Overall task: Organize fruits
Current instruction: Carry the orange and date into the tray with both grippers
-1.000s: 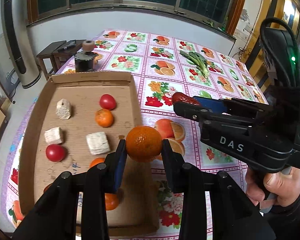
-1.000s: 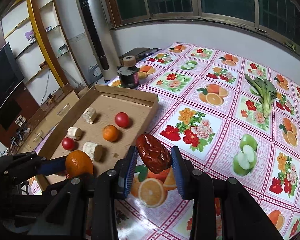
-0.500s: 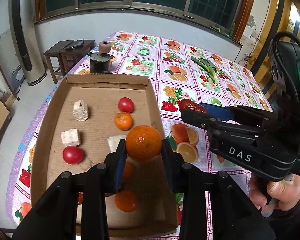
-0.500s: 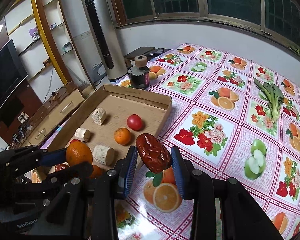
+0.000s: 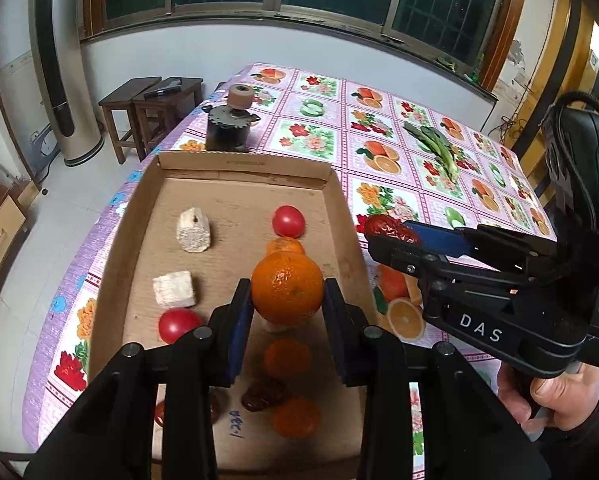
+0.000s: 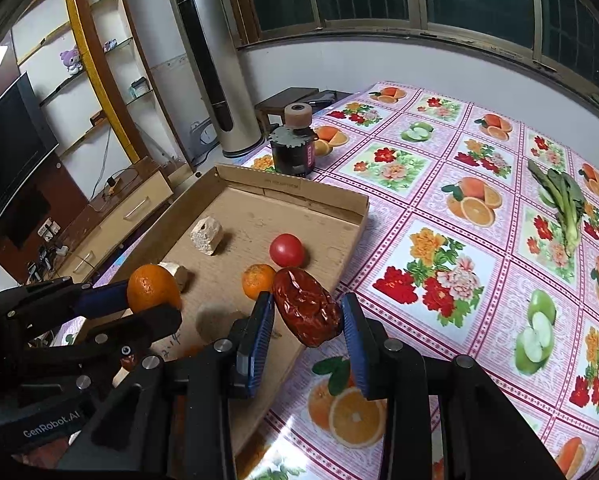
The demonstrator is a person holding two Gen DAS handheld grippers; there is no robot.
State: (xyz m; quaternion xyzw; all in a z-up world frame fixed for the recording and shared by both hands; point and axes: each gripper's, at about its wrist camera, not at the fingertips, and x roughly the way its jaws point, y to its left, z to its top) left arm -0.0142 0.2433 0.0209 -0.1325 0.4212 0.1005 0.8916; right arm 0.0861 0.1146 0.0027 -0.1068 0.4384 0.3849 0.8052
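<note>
Fruits are partly gathered already: the counter (image 6: pixel 439 216) with its flowered cloth carries a shallow cardboard box (image 5: pixel 331 184), and inside it lie two tomatoes (image 5: pixel 288 221), several small oranges (image 5: pixel 287 358), a couple of dark dates near the front edge, and three pale chunks (image 5: pixel 193 229) I cannot identify. A bunch of leafy greens (image 6: pixel 563 204) lies well apart on the cloth, and a dark jar with a round stopper (image 5: pixel 228 126) stands just behind the box's far wall. The left hand-held gripper (image 5: pixel 287 312) pinches a large orange (image 5: pixel 287 288) above the middle of the box, clear of the cardboard floor. The right hand-held gripper (image 6: pixel 308 320) pinches a wrinkled red date (image 6: pixel 305 306) and hangs over the box's right-hand rim, near its front corner, also off any surface. To my eye the sorting is well along: most loose fruit is in the box, and what remains is setting down these two pieces, the orange likely beside the other oranges and the date by the dates.
</note>
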